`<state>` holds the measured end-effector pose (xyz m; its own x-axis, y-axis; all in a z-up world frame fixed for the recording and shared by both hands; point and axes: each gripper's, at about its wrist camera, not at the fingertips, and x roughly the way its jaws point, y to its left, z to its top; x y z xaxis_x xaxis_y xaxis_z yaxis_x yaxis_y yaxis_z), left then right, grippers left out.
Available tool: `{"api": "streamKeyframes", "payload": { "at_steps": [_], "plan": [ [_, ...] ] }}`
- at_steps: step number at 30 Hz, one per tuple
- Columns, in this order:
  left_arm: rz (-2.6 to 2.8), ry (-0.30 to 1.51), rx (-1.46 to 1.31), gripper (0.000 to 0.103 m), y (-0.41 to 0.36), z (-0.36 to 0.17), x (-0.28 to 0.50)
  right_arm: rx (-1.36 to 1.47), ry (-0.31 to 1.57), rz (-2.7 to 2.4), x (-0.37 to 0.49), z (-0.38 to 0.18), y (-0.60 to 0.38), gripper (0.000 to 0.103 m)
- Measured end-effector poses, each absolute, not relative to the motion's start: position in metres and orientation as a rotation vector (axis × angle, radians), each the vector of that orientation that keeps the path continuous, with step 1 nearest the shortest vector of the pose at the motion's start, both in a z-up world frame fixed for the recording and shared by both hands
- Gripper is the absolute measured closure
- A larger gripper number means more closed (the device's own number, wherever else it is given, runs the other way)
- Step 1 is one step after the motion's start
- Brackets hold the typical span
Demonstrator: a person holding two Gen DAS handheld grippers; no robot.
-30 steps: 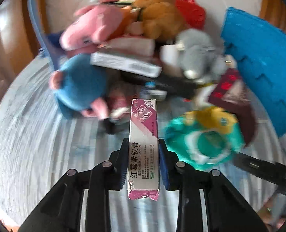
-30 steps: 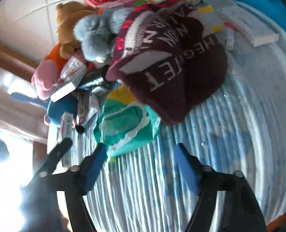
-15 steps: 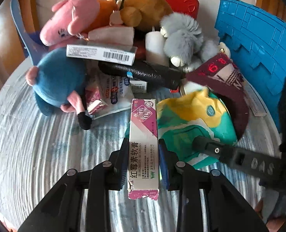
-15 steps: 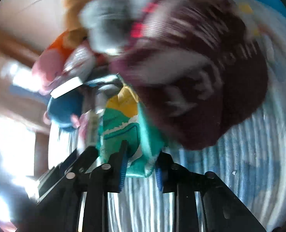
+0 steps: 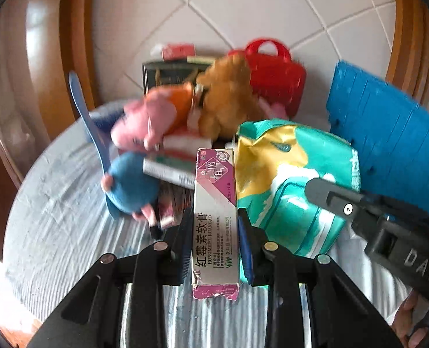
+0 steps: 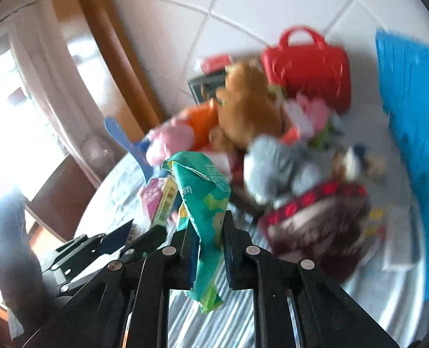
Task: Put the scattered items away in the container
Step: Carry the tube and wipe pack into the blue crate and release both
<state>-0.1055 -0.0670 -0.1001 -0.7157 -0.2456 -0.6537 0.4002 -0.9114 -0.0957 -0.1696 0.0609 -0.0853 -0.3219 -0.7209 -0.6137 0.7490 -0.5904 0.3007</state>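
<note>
Landmark: brown plush bear, on the heap at the far side of the surface. Handbag behind it, right. Pink plush left. Round plush left, nearer. Crate far right. Knit hat nearer, right.

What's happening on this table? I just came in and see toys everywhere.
A person is tidying with a handheld gripper in each hand. The left gripper is shut on a pink ointment box; the right gripper is shut on a green and yellow packet. Plush toys, a maroon hat and a red bag lie beside the blue container.
</note>
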Motion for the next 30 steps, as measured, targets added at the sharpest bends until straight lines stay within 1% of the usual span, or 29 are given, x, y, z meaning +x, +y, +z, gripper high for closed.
{"api": "streamKeyframes", "payload": {
  "at_steps": [7,10,17,22,26,30],
  "plan": [
    [-2.696,0.263,0.817,0.075,-0.048,-0.047,-0.117,0.731,0.075,-2.119,-0.176,-0.014,0.087,0.088],
    [-2.761,0.231,0.766,0.075,-0.036,-0.027,-0.13,0.684,0.069,-2.185,-0.181,0.007,0.1,0.088],
    [-2.916,0.17,0.694,0.075,0.013,0.013,-0.168,0.555,0.102,-2.352,-0.198,0.06,0.144,0.088],
    [-3.019,0.107,0.644,0.075,0.071,0.048,-0.211,0.464,0.122,-2.464,-0.229,0.1,0.194,0.089],
    [-3.084,0.08,0.628,0.075,0.136,0.079,-0.257,0.402,0.136,-2.541,-0.269,0.132,0.251,0.089],
    [-3.088,0.066,0.67,0.075,0.204,0.101,-0.31,0.365,0.221,-2.593,-0.325,0.157,0.32,0.089]
  ]
}}
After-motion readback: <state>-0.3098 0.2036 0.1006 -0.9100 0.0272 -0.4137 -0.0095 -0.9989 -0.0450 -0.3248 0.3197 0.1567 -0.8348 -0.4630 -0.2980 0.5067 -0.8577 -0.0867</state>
